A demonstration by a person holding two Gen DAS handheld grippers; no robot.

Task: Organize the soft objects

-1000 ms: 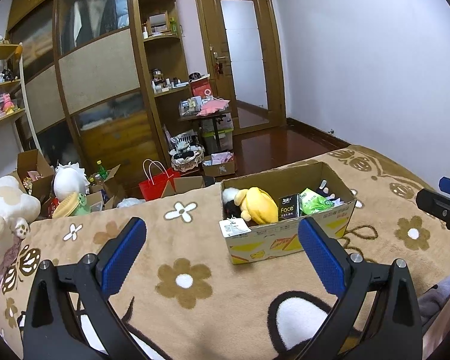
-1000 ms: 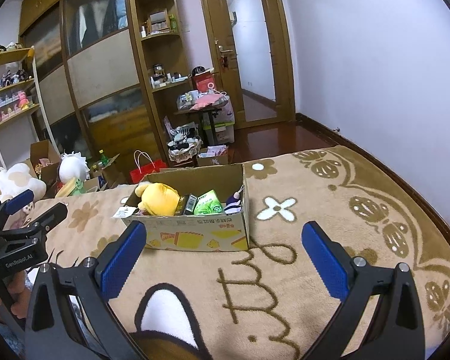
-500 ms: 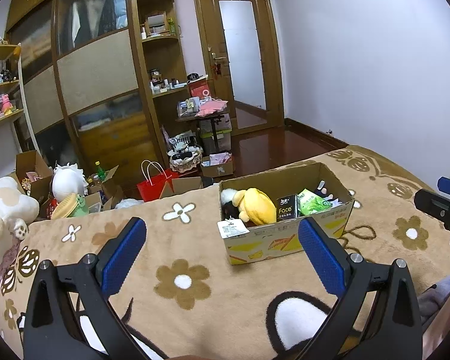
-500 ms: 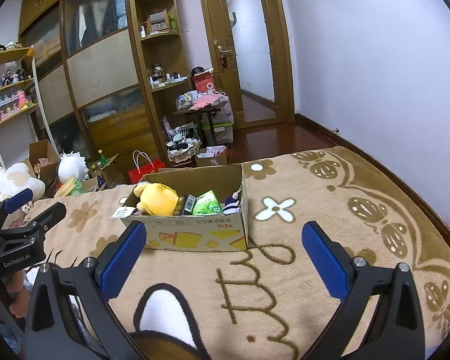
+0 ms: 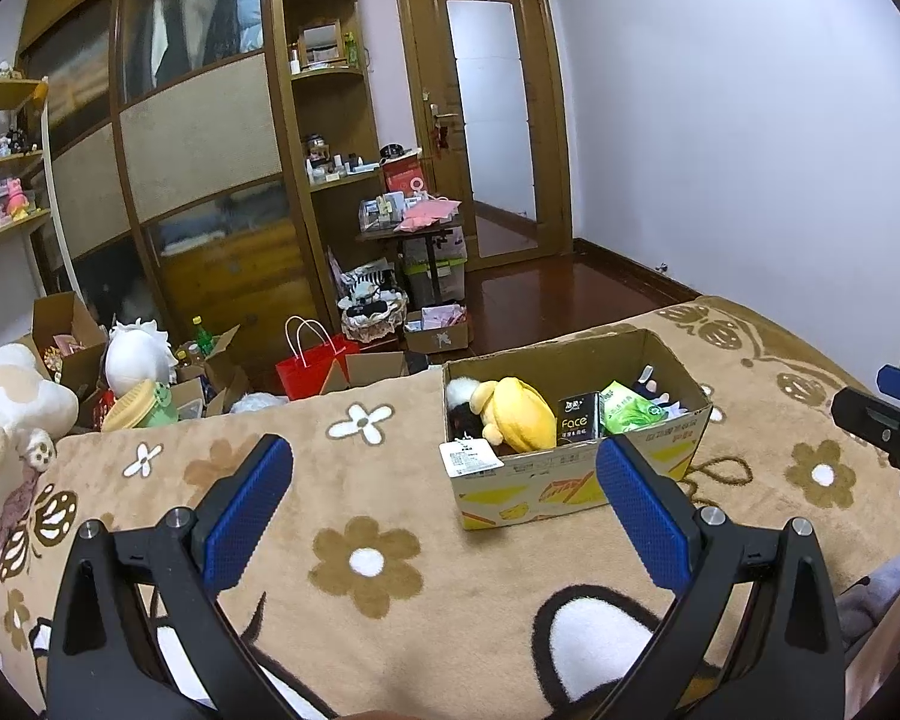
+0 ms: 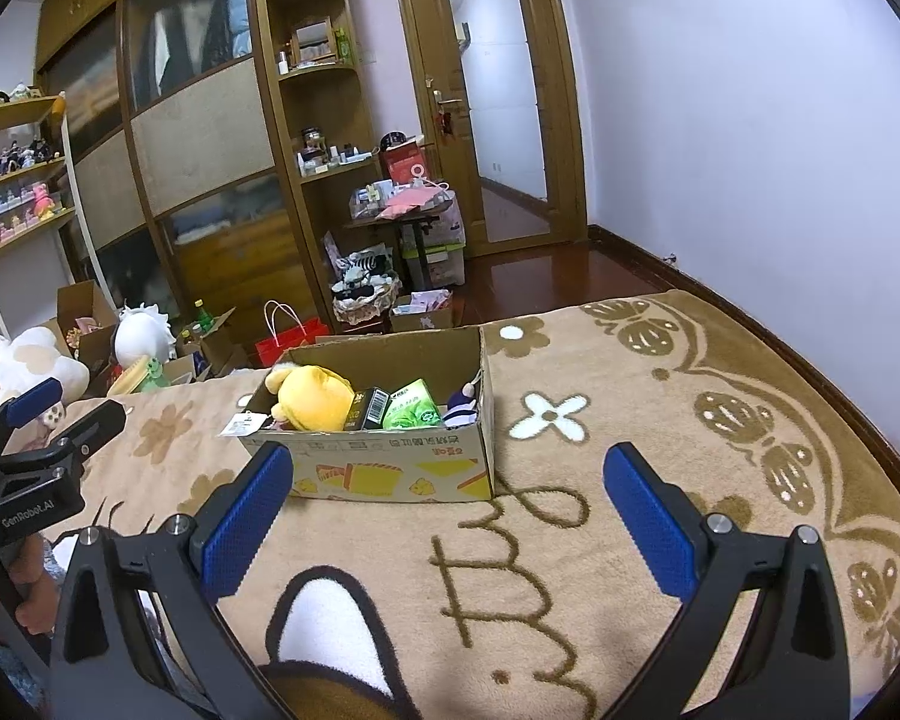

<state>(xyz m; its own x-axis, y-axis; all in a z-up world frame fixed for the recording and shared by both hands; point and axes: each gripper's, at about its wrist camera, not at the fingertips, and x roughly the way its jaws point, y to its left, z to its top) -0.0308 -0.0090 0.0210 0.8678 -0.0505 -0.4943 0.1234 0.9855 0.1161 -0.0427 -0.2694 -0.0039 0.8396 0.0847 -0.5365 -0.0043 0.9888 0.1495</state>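
A cardboard box [image 5: 576, 483] [image 6: 384, 471] stands on the tan flower-patterned blanket [image 5: 378, 558]. In it lie a yellow plush toy [image 5: 519, 414] [image 6: 315, 396], a black "Face" tissue pack [image 5: 577, 418], a green tissue pack [image 5: 630, 411] [image 6: 414, 405] and a small striped soft item [image 6: 463, 405]. My left gripper [image 5: 444, 516] is open and empty, above the blanket in front of the box. My right gripper [image 6: 450, 519] is open and empty, in front of the box's right end. Each gripper shows at the edge of the other's view.
A large white plush [image 5: 6, 414] lies at the blanket's left edge. Beyond the bed are open cartons, a white plush [image 5: 138, 354], a red paper bag [image 5: 312, 363], a cluttered small table [image 5: 414, 222], wardrobe, shelves and a door.
Both views have drifted only slightly; the box sits a little differently in frame. Both grippers stay open and empty.
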